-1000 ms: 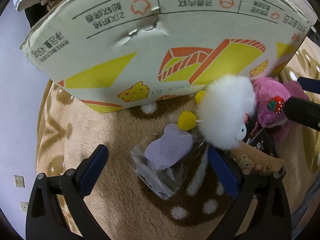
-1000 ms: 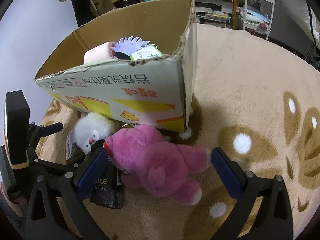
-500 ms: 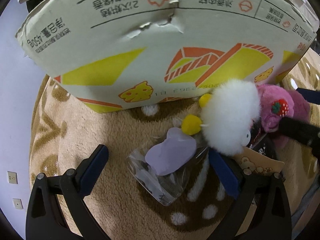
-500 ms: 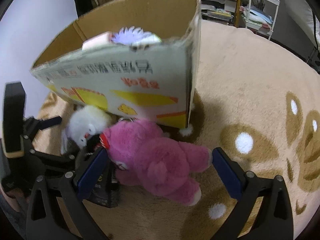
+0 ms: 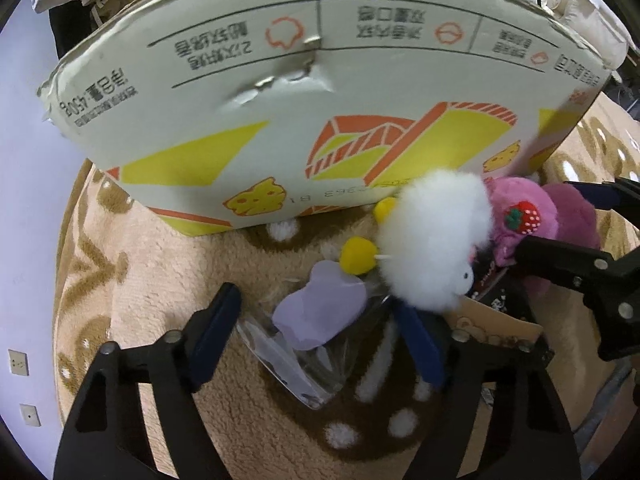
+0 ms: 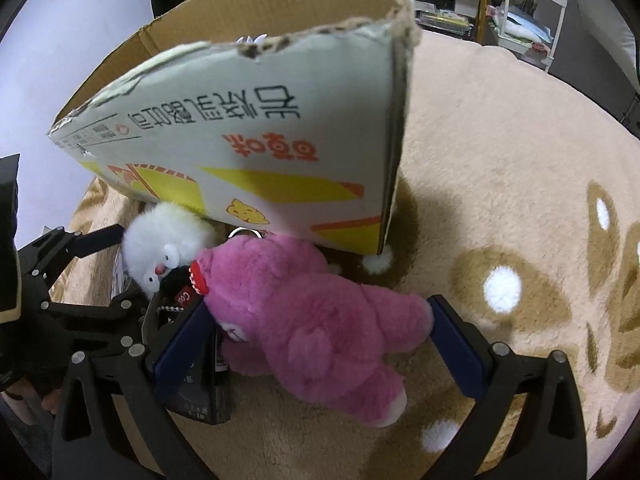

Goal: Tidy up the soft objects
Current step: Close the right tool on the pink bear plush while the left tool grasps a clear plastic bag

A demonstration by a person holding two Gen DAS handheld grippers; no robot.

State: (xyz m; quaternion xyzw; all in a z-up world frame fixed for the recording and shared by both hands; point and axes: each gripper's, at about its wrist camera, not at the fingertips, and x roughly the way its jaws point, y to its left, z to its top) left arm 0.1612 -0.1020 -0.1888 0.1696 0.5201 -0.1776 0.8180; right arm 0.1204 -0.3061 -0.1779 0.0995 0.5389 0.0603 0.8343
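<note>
box [image 5: 304,92]: matt printed cardboard | rug [image 6: 500,140]: fleecy cloth | pink toy [image 6: 320,312]: plush | bag [image 5: 296,352]: glossy plastic

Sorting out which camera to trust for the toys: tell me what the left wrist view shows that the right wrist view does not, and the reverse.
Only the left wrist view shows the clear plastic bag with a lilac shape inside, between the closing fingers of the left hand-held gripper, not yet pinched, and the white toy's yellow pom-poms.

Only the right wrist view shows the pink plush's whole body between the right hand-held gripper's fingers, the box's brown inside, and shelves behind.

Both show the cardboard box, the white fluffy toy and the beige rug.
</note>
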